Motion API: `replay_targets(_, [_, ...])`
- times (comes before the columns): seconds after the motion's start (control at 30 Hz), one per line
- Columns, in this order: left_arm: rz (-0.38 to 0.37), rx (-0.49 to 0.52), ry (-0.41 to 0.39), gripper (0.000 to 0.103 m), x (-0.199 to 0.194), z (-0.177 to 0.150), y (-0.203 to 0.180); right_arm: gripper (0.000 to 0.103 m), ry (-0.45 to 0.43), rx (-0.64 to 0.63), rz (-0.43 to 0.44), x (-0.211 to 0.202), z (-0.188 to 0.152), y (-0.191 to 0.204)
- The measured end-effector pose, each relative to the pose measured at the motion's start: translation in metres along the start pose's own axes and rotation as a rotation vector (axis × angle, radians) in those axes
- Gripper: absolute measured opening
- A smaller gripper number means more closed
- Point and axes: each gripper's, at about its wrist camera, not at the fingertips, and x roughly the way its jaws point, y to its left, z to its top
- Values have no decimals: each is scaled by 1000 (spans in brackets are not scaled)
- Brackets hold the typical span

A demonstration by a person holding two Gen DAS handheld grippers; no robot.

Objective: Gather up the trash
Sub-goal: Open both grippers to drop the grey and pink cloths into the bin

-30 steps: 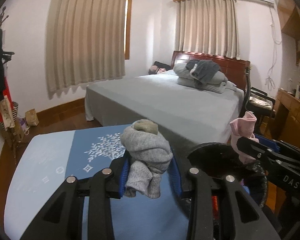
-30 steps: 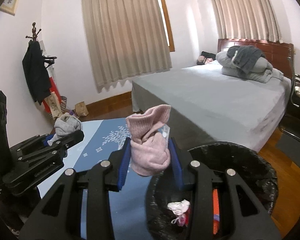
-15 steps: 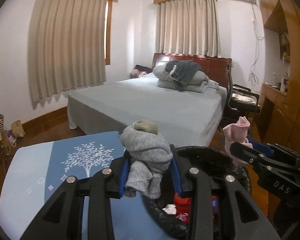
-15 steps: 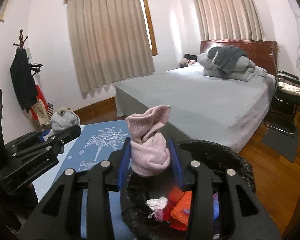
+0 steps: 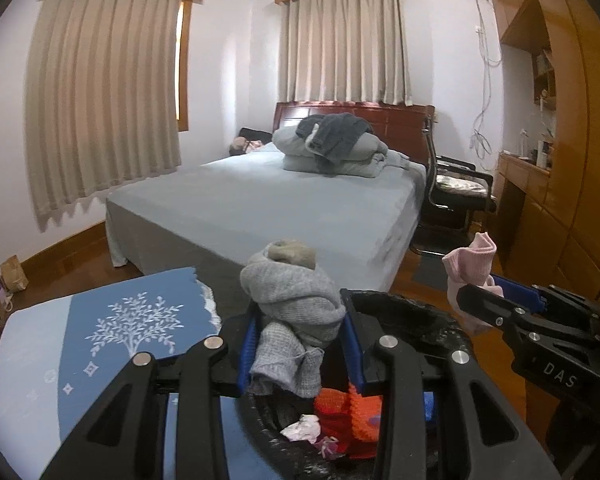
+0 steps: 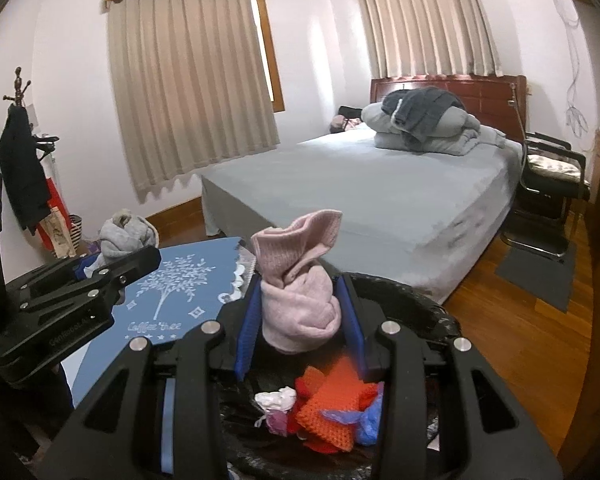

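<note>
My left gripper [image 5: 298,344] is shut on a rolled grey sock [image 5: 294,312], held over the near rim of a black-lined trash bin [image 5: 404,312]. My right gripper [image 6: 298,320] is shut on a rolled pink sock [image 6: 298,300], also above the bin [image 6: 432,312]. Inside the bin lie orange knitted cloth [image 6: 332,400], a white scrap [image 6: 276,398] and a bit of blue plastic [image 6: 370,416]. The left wrist view also catches the pink sock [image 5: 470,270] in the right gripper at the right; the right wrist view has the grey sock [image 6: 122,234] at the left.
A table with a blue tree-print cloth [image 5: 112,328] stands left of the bin. Beyond it is a grey bed [image 5: 284,208] with folded bedding, a black chair [image 5: 456,192] and wooden cabinets [image 5: 556,184] to the right. A coat stand [image 6: 20,160] is at the left wall.
Both grippers have swung to the right, away from the blue cloth, and now hang over the bin with their socks. The bin's contents have come into view under both.
</note>
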Motion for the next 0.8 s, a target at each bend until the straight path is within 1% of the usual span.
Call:
replay_targets(0.3, [-50, 29, 58, 36, 32, -9, -21, 37, 43, 29, -43, 10, -14, -23])
replay_targets(0.5, [-61, 31, 98, 36, 52, -16, -28, 37, 73, 43, -61, 23, -20, -38])
replay_targets(0.8, [-66, 33, 123, 37, 75, -19, -36, 37, 102, 61, -66, 44, -25, -53])
